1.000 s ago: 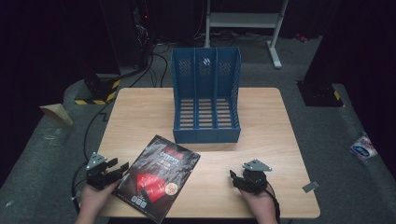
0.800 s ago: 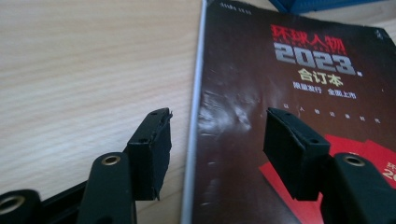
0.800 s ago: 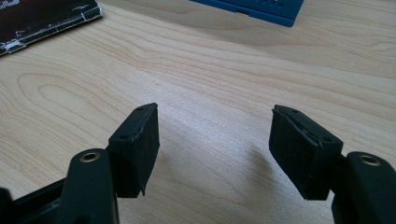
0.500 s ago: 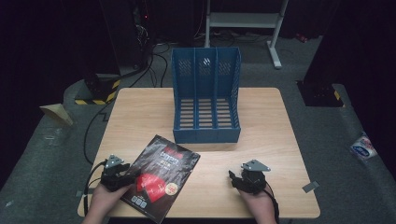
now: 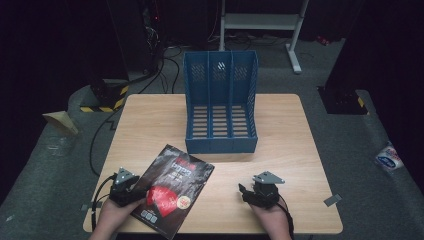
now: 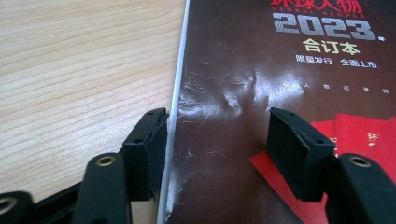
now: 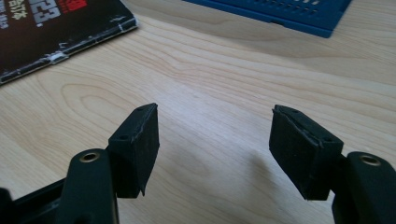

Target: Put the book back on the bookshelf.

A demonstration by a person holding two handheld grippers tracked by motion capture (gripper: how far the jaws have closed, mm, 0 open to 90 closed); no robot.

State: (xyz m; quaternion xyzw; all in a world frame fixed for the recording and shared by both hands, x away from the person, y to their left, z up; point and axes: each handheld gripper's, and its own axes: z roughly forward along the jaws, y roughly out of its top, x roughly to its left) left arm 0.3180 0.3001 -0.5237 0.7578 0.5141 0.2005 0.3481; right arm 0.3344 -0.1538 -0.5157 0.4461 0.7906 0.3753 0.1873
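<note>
Your left gripper [image 5: 131,186] sits at the lower left of the high view, against the left edge of the dark magazine [image 5: 172,189], which lies flat and askew on the wooden table [image 5: 150,120] with its lower corner reaching the near table edge. In the left gripper view the jaws stand spread apart and straddle that edge: one jaw is over bare wood just beside the pale spine, the other over the glossy cover [image 6: 261,70] near its red patch, and neither pad visibly presses on the magazine. The opening has just widened and then eased back slightly. Your right gripper [image 5: 246,192] rests at the lower middle-right of the high view, well apart from the magazine, with its jaws spread and nothing but bare wood grain between them in the right gripper view; a worn corner of the magazine [image 7: 56,28] shows at that view's upper left. The blue three-slot file rack [image 5: 220,105] stands upright at the centre of the table, beyond the magazine.
</note>
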